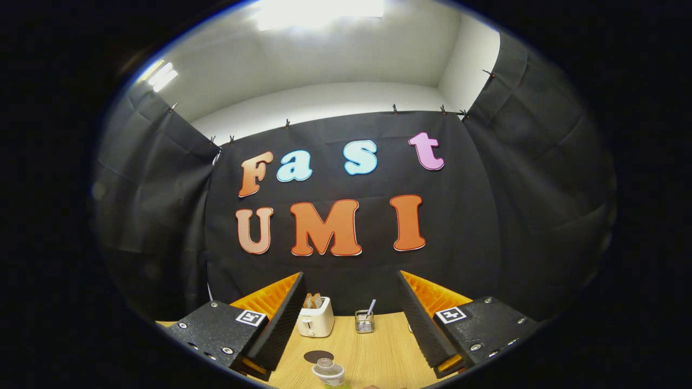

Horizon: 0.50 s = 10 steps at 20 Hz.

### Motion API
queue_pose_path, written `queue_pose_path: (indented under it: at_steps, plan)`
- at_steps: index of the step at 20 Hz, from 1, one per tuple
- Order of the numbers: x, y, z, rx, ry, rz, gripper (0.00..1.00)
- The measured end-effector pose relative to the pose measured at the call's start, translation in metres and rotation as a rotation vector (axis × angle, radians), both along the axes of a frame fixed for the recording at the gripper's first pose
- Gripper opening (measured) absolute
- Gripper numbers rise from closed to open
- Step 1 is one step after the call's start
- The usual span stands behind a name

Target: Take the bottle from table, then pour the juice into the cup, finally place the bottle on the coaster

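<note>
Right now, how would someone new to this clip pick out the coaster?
Start at the wooden table and find the white toaster at its far edge, by the black cloth. Nearer, between the open gripper's fingers, lies the coaster, just beyond the bottle. It is the only flat, dark disc there.

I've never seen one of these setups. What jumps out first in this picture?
The gripper stands out first: its two black, orange-backed fingers are spread wide, holding nothing. On the wooden table beyond them, a white toaster with toast stands beside a small wire holder. Nearer, the bottle sits beside the dark round coaster.
</note>
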<state>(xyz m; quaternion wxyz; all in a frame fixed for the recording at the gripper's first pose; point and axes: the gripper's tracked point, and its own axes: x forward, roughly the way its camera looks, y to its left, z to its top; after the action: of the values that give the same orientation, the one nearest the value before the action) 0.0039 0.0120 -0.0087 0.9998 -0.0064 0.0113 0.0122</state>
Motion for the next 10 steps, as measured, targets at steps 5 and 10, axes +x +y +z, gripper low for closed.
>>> queue_pose_path:
  at_steps: [5,10]
  plan:
    - [0.003,0.005,-0.002,0.001,0.002,0.006,0.98]
    - [0.005,0.017,-0.017,0.018,0.030,0.026,0.98]
